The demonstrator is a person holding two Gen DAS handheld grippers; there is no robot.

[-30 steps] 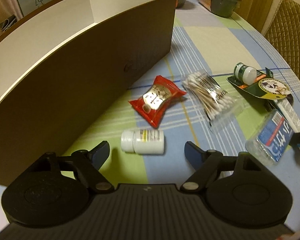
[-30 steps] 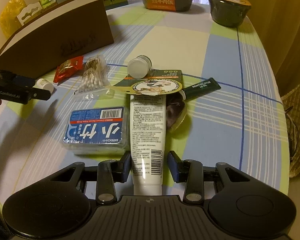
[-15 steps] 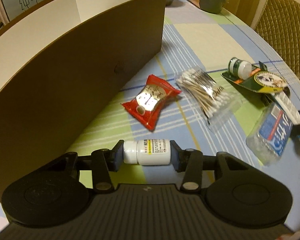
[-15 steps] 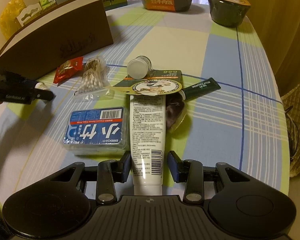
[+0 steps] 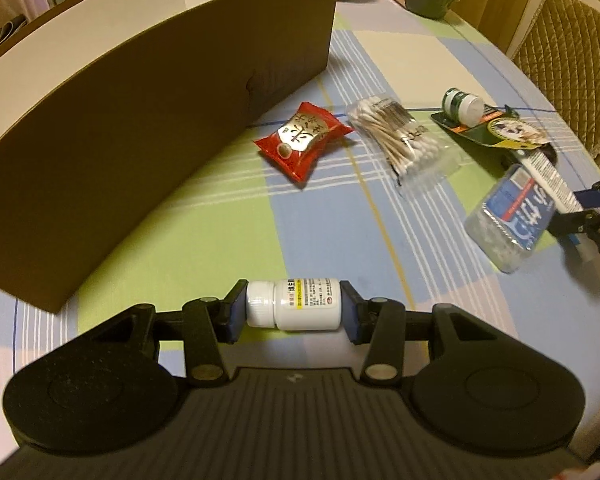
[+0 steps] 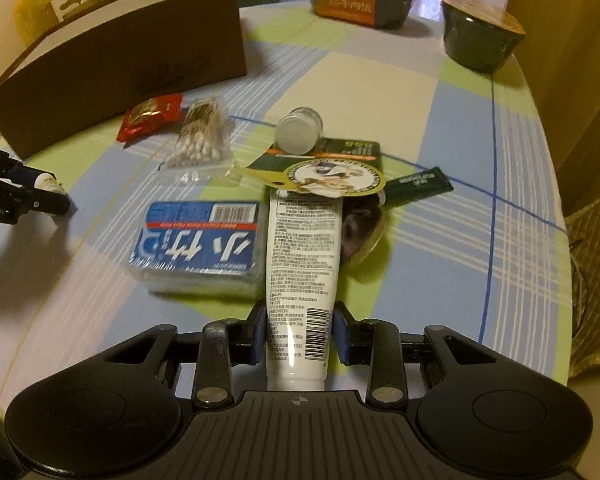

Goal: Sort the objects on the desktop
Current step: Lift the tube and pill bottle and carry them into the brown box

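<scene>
The brown box (image 5: pixel 148 92) sits ready at my left, presumably the sorting bin. My right gripper (image 6: pixel 300 336) pinches the white tube (image 6: pixel 302 280) at its tail; my left gripper (image 5: pixel 293 312) clamps the pill bottle (image 5: pixel 294 309) endwise, clear for lifting.

Left tool (image 5: pixel 294 315) clamps a small white bottle (image 5: pixel 300 304) endwise; right tool (image 6: pixel 300 338) pinches a white tube (image 6: pixel 300 280).
</scene>
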